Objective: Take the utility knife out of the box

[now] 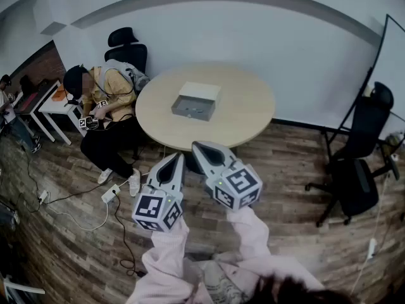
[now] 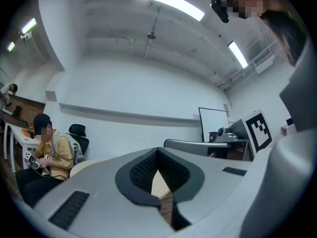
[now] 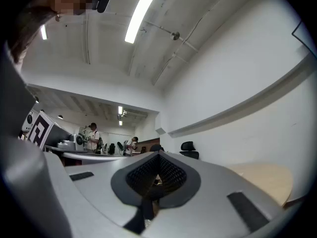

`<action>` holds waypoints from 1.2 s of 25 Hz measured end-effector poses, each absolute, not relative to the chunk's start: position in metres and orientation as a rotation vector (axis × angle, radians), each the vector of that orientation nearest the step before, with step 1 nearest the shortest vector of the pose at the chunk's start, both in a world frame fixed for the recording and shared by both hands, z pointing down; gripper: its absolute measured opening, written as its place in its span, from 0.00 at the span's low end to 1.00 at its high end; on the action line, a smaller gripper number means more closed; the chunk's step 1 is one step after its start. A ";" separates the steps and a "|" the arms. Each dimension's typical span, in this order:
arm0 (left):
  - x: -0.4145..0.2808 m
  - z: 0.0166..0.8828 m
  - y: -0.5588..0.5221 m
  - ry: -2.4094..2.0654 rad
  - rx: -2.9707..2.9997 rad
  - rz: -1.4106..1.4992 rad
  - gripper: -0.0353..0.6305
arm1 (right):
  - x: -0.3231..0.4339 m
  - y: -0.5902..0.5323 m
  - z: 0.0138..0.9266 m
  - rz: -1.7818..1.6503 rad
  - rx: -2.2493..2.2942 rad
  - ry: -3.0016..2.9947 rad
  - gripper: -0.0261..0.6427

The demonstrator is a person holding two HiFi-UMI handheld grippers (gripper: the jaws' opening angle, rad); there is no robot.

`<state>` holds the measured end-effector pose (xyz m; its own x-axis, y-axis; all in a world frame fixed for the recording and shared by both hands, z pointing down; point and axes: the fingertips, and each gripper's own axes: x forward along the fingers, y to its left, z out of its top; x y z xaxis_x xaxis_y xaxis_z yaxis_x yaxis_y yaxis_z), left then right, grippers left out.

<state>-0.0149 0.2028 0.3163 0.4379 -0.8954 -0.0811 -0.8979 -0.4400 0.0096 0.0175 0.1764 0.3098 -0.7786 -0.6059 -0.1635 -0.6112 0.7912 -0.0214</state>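
Right gripper closed; box head-view only

In my head view the small grey open box on the round pale wooden surface is too small for me to tell its contents. The bottom edge cuts off my pink sleeves, and the right edge a black-framed board.

Grey box, white lid raised, on round table
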 end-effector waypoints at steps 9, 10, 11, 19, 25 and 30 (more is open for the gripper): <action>-0.013 0.321 0.194 1.644 -2.653 0.127 0.07 | 0.023 0.165 0.317 0.051 -1.011 2.816 0.03; -0.012 0.322 0.192 1.642 -2.657 0.127 0.07 | 0.024 0.163 0.318 0.052 -1.019 2.819 0.03; -0.010 0.322 0.189 1.642 -2.661 0.127 0.07 | 0.026 0.161 0.319 0.052 -1.023 2.820 0.03; -0.005 0.335 0.181 1.672 -2.687 0.118 0.07 | 0.036 0.149 0.330 0.012 -1.045 2.814 0.04; -0.014 0.341 0.166 1.698 -2.684 0.105 0.07 | 0.029 0.133 0.335 -0.040 -1.058 2.796 0.04; -0.023 0.338 0.141 1.696 -2.678 0.099 0.07 | 0.017 0.112 0.333 -0.026 -1.048 2.796 0.04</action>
<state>-0.0232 0.1414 0.3384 0.4262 -0.9039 -0.0368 -0.9021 -0.4277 0.0580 0.0173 0.1117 0.3325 -0.7430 -0.6548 -0.1386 -0.6521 0.7548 -0.0702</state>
